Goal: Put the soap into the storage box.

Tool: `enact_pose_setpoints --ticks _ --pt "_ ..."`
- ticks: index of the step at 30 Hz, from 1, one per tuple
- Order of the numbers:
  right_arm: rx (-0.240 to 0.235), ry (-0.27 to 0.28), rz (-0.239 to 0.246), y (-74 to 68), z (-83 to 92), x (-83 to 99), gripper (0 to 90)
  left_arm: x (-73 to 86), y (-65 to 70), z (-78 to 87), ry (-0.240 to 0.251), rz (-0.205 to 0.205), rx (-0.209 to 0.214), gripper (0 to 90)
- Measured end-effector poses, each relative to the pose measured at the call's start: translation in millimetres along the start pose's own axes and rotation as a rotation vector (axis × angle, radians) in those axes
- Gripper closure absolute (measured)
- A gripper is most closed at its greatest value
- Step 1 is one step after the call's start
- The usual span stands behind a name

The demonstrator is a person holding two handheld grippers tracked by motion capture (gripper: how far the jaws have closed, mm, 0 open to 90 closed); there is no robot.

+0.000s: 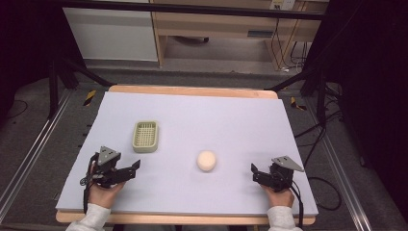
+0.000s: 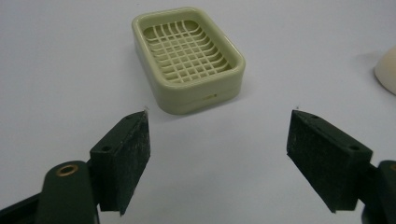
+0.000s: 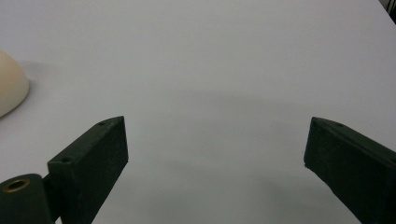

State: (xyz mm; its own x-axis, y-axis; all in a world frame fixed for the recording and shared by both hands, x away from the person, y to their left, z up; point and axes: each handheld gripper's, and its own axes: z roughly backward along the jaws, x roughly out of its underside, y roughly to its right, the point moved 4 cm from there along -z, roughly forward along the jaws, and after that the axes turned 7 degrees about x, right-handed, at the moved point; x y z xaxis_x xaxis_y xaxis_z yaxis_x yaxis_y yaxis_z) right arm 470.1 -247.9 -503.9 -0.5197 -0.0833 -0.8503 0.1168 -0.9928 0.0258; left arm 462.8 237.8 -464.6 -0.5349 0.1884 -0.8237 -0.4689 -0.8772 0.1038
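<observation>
soap bar (image 1: 206, 160) | round, cream, smooth | lying flat on table (image 1: 240, 125)

Open mat between soap dish (image 1: 145, 136) and round soap (image 1: 206, 160); bare along near edge between both grippers.

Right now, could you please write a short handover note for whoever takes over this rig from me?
Left gripper: open, holding nothing, near the front left of the table, pointing toward the soap dish.
Right gripper: open, holding nothing, near the front right, jaws pointing left toward the soap.
Things: the pale green soap dish, with its grid insert, sits left of centre and has nothing in it. The round cream soap lies on the table to its right, apart from it, between the two grippers.
Done: nothing yet; neither thing is touched.
Left: probably to pick up the soap and set it in the soap dish.
</observation>
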Motion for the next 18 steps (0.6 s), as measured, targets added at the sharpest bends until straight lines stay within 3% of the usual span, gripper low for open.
enact_pose_setpoints --ticks 18 --pt "-0.004 -0.007 -0.005 -1.1 -1.2 1.5 6.6 -4.8 15.9 -7.5 -0.007 -0.037 0.018 21.3"
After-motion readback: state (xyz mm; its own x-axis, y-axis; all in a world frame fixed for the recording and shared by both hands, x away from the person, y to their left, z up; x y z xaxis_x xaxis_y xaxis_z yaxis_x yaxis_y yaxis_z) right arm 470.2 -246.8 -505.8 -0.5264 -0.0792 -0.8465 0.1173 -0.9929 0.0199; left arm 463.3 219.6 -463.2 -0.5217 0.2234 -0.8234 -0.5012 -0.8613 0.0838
